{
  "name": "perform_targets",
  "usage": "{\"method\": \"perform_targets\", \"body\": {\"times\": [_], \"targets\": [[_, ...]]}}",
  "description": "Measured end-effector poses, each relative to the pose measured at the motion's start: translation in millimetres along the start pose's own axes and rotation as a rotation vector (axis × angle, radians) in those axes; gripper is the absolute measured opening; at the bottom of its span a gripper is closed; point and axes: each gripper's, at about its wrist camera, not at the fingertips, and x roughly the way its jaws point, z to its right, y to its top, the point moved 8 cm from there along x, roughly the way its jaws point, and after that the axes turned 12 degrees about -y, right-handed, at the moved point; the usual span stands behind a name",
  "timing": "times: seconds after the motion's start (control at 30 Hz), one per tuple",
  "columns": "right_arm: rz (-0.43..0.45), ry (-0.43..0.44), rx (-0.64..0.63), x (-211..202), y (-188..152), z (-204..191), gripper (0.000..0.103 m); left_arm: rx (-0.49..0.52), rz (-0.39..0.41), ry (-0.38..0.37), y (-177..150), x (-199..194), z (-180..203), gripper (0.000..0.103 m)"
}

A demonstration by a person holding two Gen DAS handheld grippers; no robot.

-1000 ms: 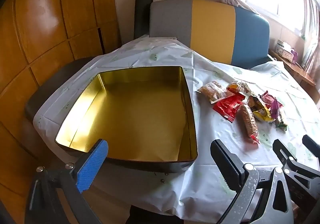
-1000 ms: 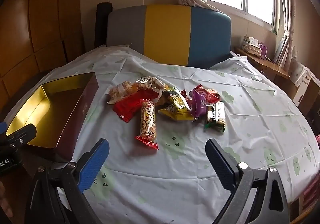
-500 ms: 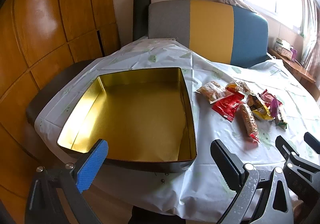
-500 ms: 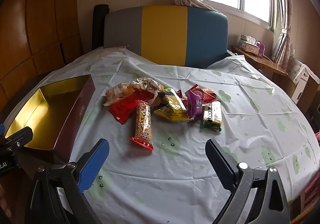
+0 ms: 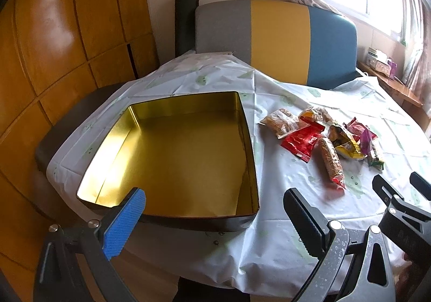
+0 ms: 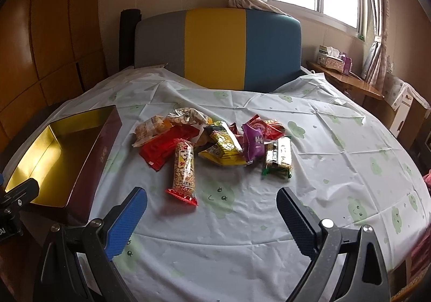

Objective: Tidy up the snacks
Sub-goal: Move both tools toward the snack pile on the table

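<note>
Your left gripper [image 5: 214, 210]: fingers spread, empty, over the gold-lined rectangular tin [image 5: 172, 156]. Your right gripper [image 6: 211, 207]: fingers spread, empty, near the heap of coloured foil snack packets [image 6: 215, 143] beside the tin, on the white printed tablecloth [image 6: 323, 167].

Left gripper [image 5: 215, 210] and right gripper [image 6: 211, 209] side by side, jaws spread wide, nothing between them.
</note>
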Motion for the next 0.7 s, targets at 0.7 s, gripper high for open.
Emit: {"method": "perform_targets", "body": {"times": [0.7], "targets": [[-0.02,-0.019,0.067,10.4,1.4,27.0,0.098,0.05,-0.013,-0.015,0.8,-0.4,18.4,0.103]]}}
